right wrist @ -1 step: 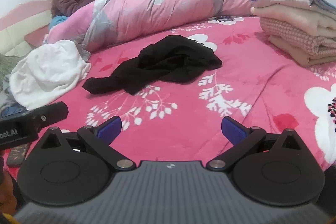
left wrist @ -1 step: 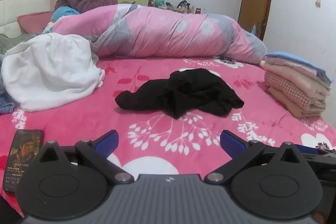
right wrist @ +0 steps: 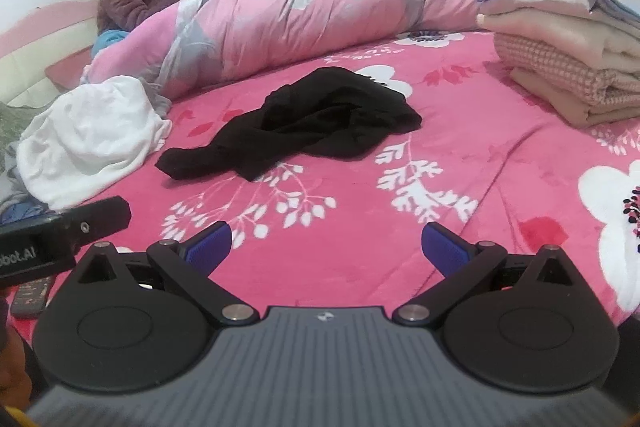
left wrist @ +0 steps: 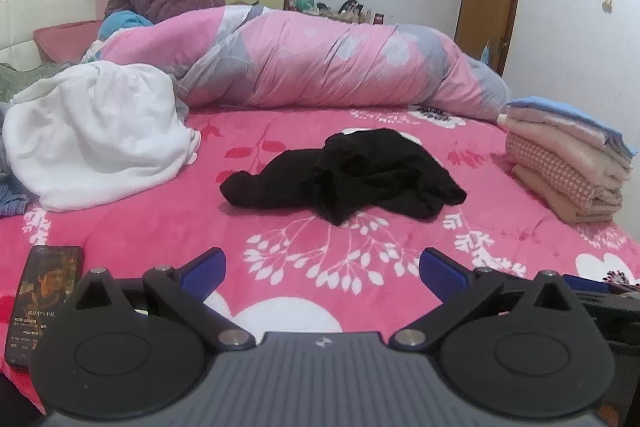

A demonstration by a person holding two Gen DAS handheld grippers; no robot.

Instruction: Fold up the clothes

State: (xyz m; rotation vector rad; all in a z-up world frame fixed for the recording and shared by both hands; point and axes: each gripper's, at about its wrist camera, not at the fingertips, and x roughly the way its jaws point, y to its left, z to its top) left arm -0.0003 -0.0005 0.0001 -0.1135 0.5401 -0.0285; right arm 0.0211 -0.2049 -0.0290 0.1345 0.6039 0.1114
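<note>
Both tongs — left tongs (left wrist: 322, 267) and right tongs (right wrist: 326, 247) — are hovering released, approaching the crumpled black garment (left wrist: 344, 173); next, gripping its edges for spreading.

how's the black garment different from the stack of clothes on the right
The black garment lies crumpled and spread out mid-bed; the stack is neatly folded into layers at the right side. The garment is one dark piece, lying low; the stack holds several pale pink, checked and blue pieces, piled higher. Both rest on the pink floral bedspread.
</note>
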